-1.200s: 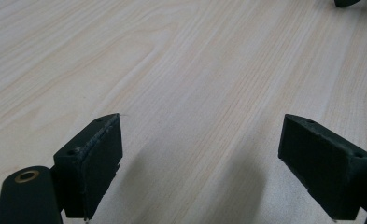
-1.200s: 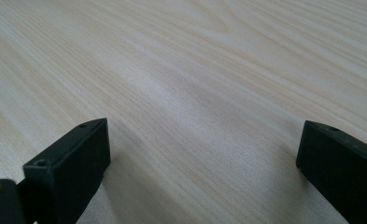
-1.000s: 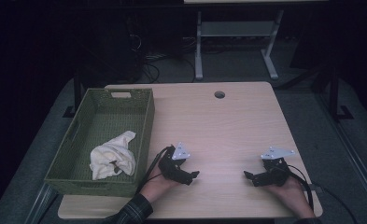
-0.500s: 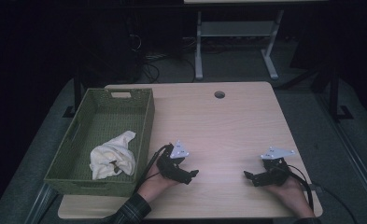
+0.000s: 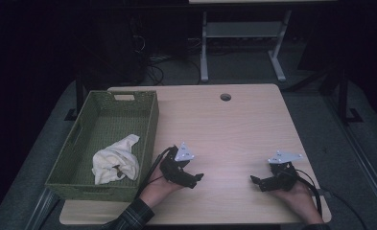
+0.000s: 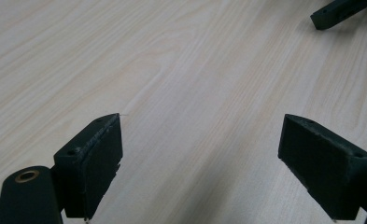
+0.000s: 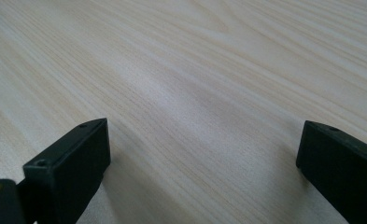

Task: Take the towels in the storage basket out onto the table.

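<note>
The left gripper (image 5: 195,178) and the right gripper (image 5: 254,180) both rest low on the bare wooden table (image 5: 234,129), jaws spread wide and holding nothing, tips facing each other, while the white cloth (image 5: 115,164) lies in the green basket (image 5: 104,122) just beyond the left gripper's outer side.

A pale wooden table (image 5: 234,129) with fine straight grain. An olive-green woven rectangular basket (image 5: 147,120) holds a cream-white crumpled cloth (image 5: 115,160). Both matte black handheld grippers, left (image 5: 193,179) and right (image 5: 258,182), carry grey plates.
</note>
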### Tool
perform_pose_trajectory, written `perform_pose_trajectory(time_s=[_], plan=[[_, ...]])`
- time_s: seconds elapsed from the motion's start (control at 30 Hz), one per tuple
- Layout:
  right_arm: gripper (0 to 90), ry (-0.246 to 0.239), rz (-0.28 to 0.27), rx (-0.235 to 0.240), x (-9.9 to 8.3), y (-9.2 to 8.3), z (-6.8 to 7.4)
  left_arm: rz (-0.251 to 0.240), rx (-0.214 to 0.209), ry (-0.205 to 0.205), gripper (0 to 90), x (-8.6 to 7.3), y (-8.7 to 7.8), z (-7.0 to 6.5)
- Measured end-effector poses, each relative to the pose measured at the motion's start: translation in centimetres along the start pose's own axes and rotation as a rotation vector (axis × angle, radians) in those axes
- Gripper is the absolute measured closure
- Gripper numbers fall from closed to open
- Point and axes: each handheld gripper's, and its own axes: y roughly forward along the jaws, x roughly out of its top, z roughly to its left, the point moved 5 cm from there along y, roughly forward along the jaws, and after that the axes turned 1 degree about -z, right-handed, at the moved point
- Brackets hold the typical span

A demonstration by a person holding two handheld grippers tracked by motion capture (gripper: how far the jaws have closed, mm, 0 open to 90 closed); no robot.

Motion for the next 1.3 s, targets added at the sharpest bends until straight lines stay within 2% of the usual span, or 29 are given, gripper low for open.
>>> perform_pose_trajectory(time_s=[0.37,0.57,1.03,1.3], plan=[[2.4,0.000,0.000,0.000,0.0,0.0,0.0,-0.002,0.013,-0.006,13.3,0.5,-0.9,0.4],[2.4,0.000,0.000,0.000,0.0,0.0,0.0,-0.006,0.004,-0.029,13.3,0.9,-1.4,0.6],[2.4,0.000,0.001,0.000,0.0,0.0,0.0,-0.050,-0.005,0.000,13.4,2.9,-3.1,0.5],[2.4,0.000,0.001,0.000,0.0,0.0,0.0,-0.044,-0.018,0.009,13.4,3.7,-3.7,0.5]])
